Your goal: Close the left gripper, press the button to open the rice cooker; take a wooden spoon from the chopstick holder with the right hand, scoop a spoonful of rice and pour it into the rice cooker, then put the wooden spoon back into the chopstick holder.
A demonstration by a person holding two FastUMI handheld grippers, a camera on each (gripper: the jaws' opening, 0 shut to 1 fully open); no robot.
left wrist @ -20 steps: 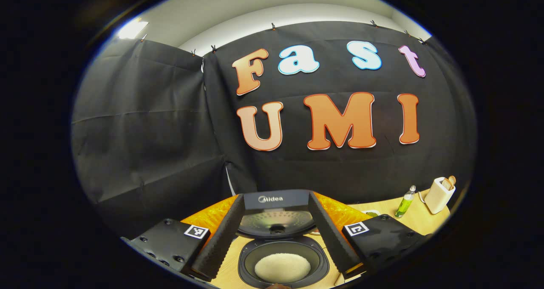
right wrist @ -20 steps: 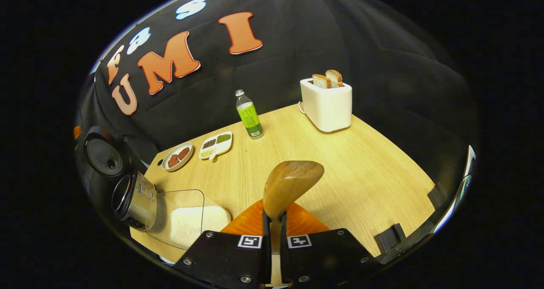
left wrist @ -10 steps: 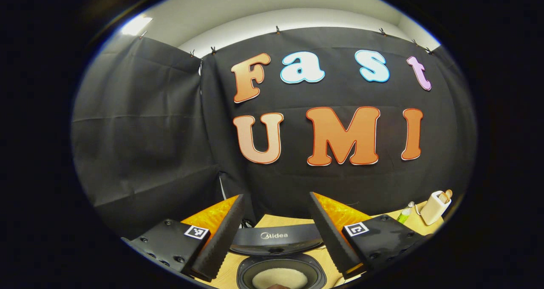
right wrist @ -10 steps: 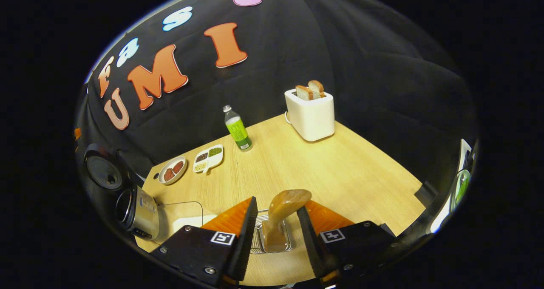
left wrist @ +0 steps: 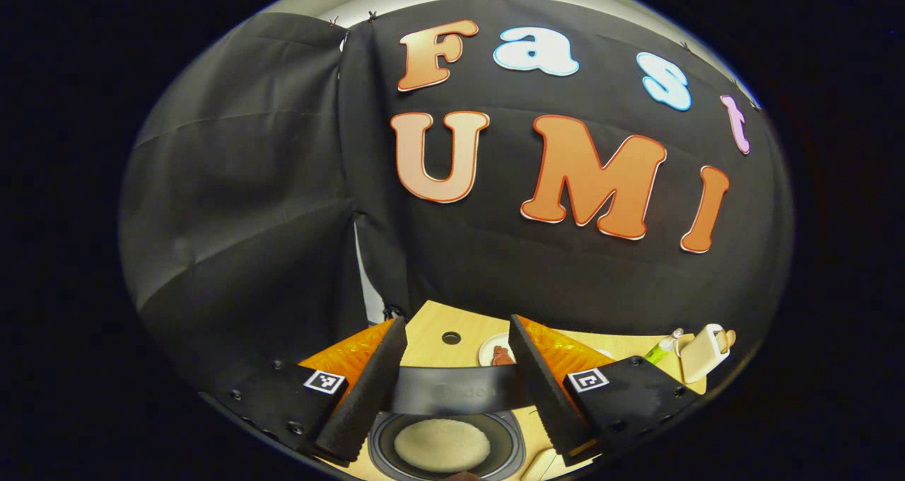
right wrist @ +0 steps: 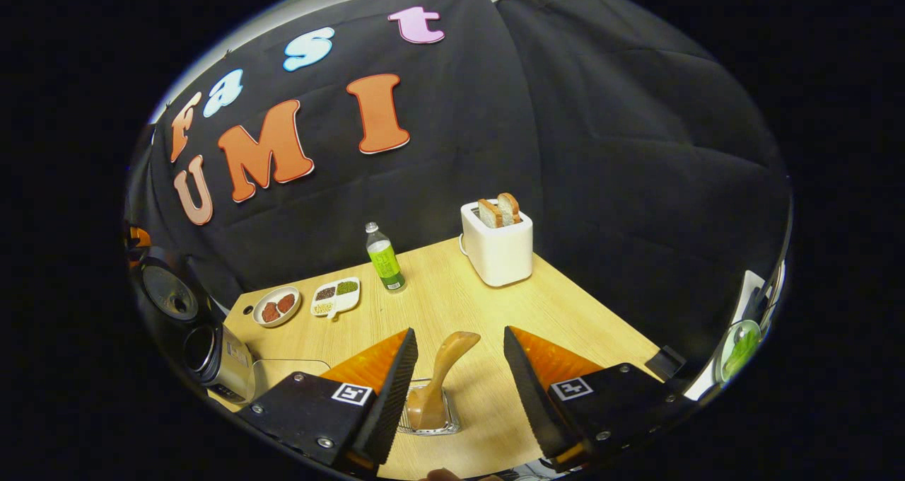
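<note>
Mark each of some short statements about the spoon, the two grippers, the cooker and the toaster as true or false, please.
1. The brown wooden spoon stands in the metal wire chopstick holder. True.
2. The right gripper is shut on the spoon. False: its fingers stand apart, clear of it.
3. The black rice cooker is closed. False: its lid is up, with white rice inside.
4. The left gripper is open. True.
5. The white toaster is empty. False: two bread slices stick out.
</note>
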